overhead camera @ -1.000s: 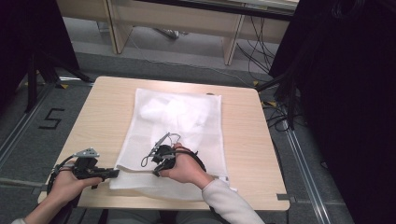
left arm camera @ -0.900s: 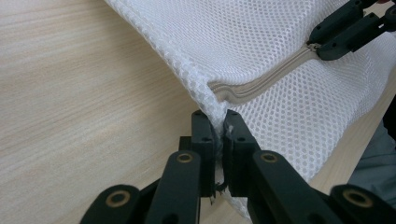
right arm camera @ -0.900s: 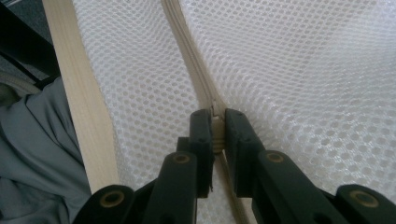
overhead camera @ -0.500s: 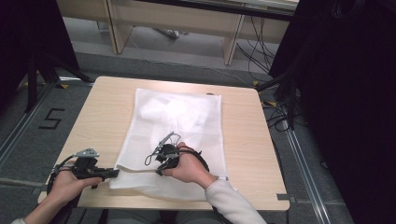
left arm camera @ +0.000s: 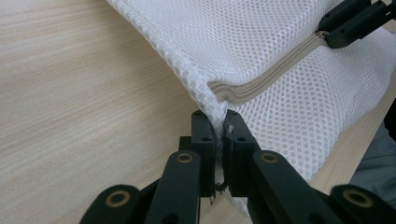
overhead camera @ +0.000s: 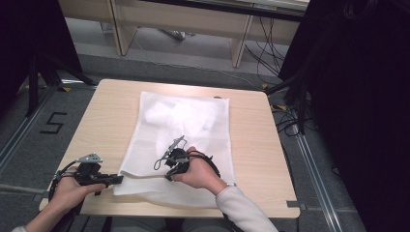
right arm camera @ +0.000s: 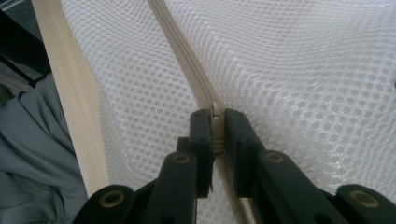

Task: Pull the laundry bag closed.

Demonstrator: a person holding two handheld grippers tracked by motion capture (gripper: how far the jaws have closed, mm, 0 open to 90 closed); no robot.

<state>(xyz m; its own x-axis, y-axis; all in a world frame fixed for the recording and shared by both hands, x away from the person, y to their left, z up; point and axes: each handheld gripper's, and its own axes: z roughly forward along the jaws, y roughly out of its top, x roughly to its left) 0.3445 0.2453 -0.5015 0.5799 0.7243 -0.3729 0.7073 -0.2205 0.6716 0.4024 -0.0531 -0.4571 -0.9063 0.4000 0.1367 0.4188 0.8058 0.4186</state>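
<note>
**Inspector A:** We record a white mesh laundry bag (overhead camera: 186, 125) lying flat on the wooden table (overhead camera: 111, 111), its near edge close to the person's side. The left gripper (left arm camera: 215, 122) has its jaws pressed together on the bag's corner, just where the beige zipper (left arm camera: 266, 77) ends. The right gripper (right arm camera: 215, 122) pinches what we take to be the zipper pull (right arm camera: 218, 133), farther along the same zipper line.

**Inspector B:** Agreed. The risks, as we judge them?

**Inspector A:** First, the pull is small and the hold on it looks shallow; a sideways tug could let it slip out from between the jaws. Second, if the left gripper's hold on the corner gives way, the bag would slide along with the pull and bunch up, so the zipper would not travel. Third, loose mesh beside the teeth could get drawn into the slider and jam it.

**Inspector B:** Condition of the bag?

**Inspector A:** Fine honeycomb mesh, soft and limp, slightly humped in the middle as though something white sits inside; we cannot tell what. The zipper tape is creased near the held corner. We see no tears.
</note>
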